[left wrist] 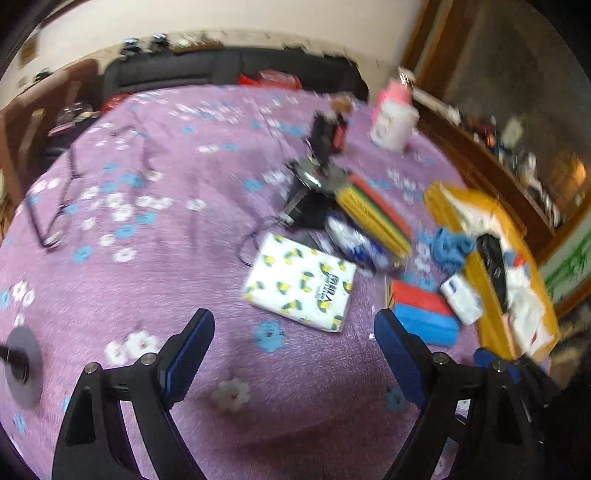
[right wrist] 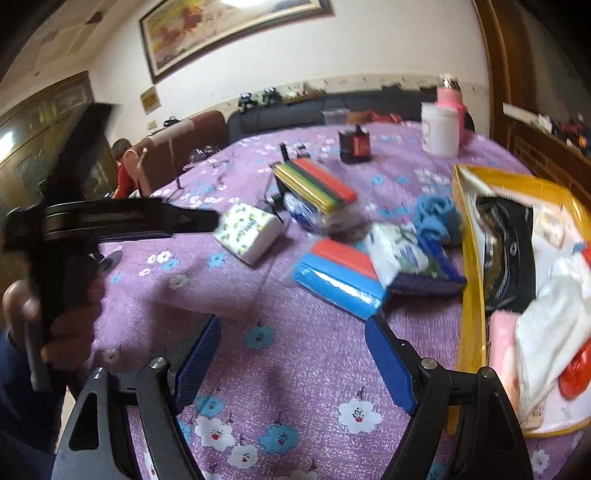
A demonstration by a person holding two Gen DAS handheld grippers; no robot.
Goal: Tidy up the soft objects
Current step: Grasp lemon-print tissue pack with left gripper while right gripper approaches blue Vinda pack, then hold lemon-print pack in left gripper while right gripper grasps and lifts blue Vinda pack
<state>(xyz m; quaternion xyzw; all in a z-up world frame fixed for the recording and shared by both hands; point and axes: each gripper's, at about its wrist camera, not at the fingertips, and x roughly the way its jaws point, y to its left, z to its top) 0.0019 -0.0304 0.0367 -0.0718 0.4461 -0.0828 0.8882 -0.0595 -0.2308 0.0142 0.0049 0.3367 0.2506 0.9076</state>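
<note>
left claw (left wrist: 293, 332) apart, empty | right claw (right wrist: 293, 341) apart, empty | soft packs on purple tabletop (right wrist: 295, 354): tissue pack (left wrist: 301, 282), red-blue sponge pack (right wrist: 341, 278) beside yellow bag (right wrist: 471, 295) | risk: packs crowd together, wide claw may catch neighbour; slick wrap may slip

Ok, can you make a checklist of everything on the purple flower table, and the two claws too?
Surface: purple floral cloth.
Job's things: lemon-print tissue pack, red-and-blue sponge pack, blue cloth, striped pack; yellow box already holds soft items.
Clutter: white jar, pink bottle, small black box.
Grippers: left gripper open, empty; right gripper open, empty.
Cables: thin black cord beside tissue pack.
Surroundings: dark sofa, framed painting.
</note>
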